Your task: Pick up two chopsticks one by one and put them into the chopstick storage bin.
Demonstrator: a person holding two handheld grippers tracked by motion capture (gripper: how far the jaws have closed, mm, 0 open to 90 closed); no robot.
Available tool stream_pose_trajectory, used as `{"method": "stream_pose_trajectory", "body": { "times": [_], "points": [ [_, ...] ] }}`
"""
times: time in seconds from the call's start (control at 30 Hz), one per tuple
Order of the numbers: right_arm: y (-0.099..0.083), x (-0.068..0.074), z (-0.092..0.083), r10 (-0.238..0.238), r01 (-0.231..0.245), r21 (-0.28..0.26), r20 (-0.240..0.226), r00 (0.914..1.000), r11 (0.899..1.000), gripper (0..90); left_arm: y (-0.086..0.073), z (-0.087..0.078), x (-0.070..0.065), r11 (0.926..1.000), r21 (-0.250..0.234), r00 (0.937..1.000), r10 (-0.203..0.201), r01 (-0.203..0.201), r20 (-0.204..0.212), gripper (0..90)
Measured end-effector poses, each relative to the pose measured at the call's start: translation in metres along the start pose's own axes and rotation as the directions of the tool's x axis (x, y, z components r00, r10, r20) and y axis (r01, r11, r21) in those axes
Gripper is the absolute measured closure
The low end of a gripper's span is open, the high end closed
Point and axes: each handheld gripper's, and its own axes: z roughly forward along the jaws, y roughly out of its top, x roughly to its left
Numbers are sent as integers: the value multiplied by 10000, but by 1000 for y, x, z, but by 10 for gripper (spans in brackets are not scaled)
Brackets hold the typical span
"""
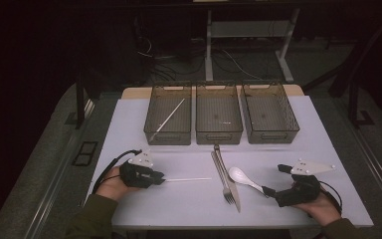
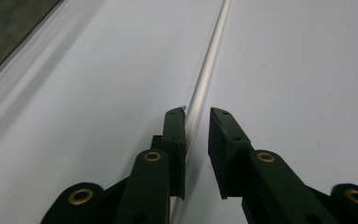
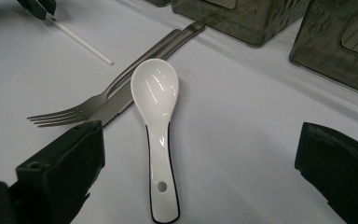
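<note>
The left gripper [image 1: 160,177] has its fingers nearly closed around a white chopstick [image 1: 189,179] lying on the table [image 1: 298,149], one pad touching; the right gripper [image 1: 269,191], fingers wide open, straddles the white spoon [image 1: 243,178]; next, pinch firmly and lift toward the left bin [image 1: 151,117].

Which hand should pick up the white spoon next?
Right. The right hand-held gripper sits at the spoon with its handle between open jaws. The left hand-held gripper is far off, around a chopstick.
</note>
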Motion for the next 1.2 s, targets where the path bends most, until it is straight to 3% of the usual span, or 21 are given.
{"method": "stream_pose_trajectory", "body": {
  "times": [0.23, 0.27, 0.33, 0.57, 0.73, 0.83, 0.93, 1.2],
  "points": [
    [0, 0, 0, 6, -6, -7, -4, 10000, 10000, 14, 4, 10, 0, 9997, 213, 9996, 142, -138, -223, 798],
    [0, 0, 0, 3, -3, -6, -5, 10000, 10000, 14, 2, 13, 1, 9986, 467, 9994, 253, -241, -241, 798],
    [0, 0, 0, -2, 2, -12, -8, 10000, 10000, 14, 1, 14, 2, 9995, 304, 9999, 102, -99, -115, 796],
    [0, 0, 0, -23, 23, 7, -22, 10000, 10000, 14, 0, 14, 3, 9994, 263, 9997, 246, -244, -88, 814],
    [0, 0, 0, -2, 2, 4, -17, 10000, 10000, 14, -2, 14, 1, 9996, 88, 9991, -256, 253, 350, 830],
    [0, 0, 0, -4, 4, 2, -12, 10000, 10000, 14, -1, 14, -3, 9994, 165, 9989, -309, 303, 352, 834],
    [0, 1, 0, -10, 10, 17, -21, 10000, 10000, 14, 0, 16, -4, 9990, 115, 9969, -429, 423, 658, 839],
    [0, 0, 0, -2, 2, 16, -16, 10000, 10000, 14, 5, 21, -10, 9997, 112, 9991, -202, 198, 380, 780]
  ]
}}
